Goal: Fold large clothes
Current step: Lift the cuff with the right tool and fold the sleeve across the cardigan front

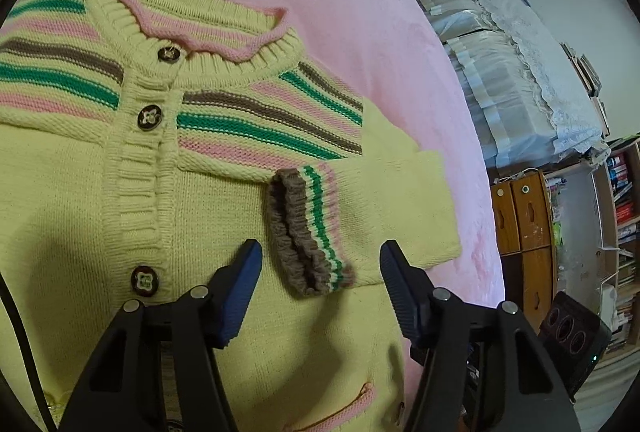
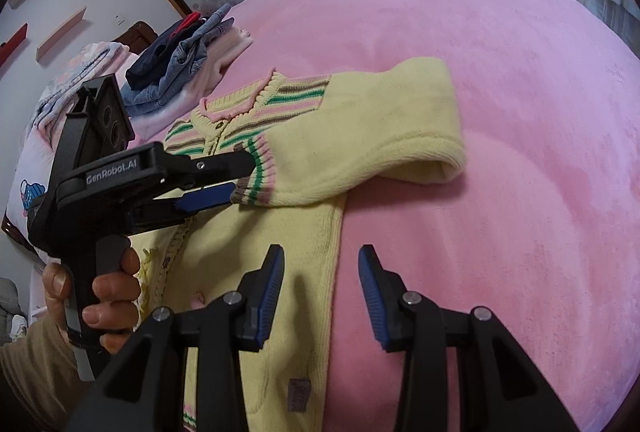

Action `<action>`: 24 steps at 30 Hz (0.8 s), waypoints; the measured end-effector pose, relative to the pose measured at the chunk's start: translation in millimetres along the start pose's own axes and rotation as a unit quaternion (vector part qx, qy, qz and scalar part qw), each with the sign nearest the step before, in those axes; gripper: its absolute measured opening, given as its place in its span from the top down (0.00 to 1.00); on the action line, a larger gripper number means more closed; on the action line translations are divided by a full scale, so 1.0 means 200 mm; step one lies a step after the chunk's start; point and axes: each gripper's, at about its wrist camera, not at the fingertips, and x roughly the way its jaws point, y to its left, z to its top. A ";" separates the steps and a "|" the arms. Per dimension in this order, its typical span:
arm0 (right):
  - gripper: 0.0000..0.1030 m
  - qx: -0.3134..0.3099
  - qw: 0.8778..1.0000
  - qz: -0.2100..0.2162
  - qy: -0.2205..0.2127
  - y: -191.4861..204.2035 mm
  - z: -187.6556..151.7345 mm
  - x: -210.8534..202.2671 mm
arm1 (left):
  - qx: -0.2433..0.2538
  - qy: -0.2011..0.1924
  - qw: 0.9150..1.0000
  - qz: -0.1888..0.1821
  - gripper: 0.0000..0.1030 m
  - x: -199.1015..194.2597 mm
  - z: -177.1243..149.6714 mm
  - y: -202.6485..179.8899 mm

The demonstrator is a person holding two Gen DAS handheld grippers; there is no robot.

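Both wrist cameras look down closely along their fingers, sharing the yellow cardigan (image 1: 224,199) (image 2: 320,135).

Bare pink bedspread (image 2: 520,111) right of cardigan (image 2: 304,272); clothes pile (image 2: 180,67) blocks far-left corner.

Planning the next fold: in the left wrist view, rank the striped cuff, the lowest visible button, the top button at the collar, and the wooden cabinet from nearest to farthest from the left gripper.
1. Striped cuff, between the left gripper's open fingers.
2. Lowest button, just left of them.
3. Top button, up at the collar.
4. Wooden cabinet, off the bed, far right.
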 end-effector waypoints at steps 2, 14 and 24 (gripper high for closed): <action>0.62 0.005 1.000 0.004 0.000 -0.01 -0.01 0.00 | -0.005 0.000 1.000 -0.001 0.43 0.02 0.00 0.00; 0.62 0.031 0.999 0.015 0.002 -0.05 0.02 0.05 | 0.051 -0.024 0.998 -0.020 0.93 -0.07 0.12 -0.38; 0.62 0.056 0.998 -0.016 -0.022 -0.07 0.26 0.19 | 0.143 -0.147 0.979 0.000 0.93 -0.68 0.46 -0.79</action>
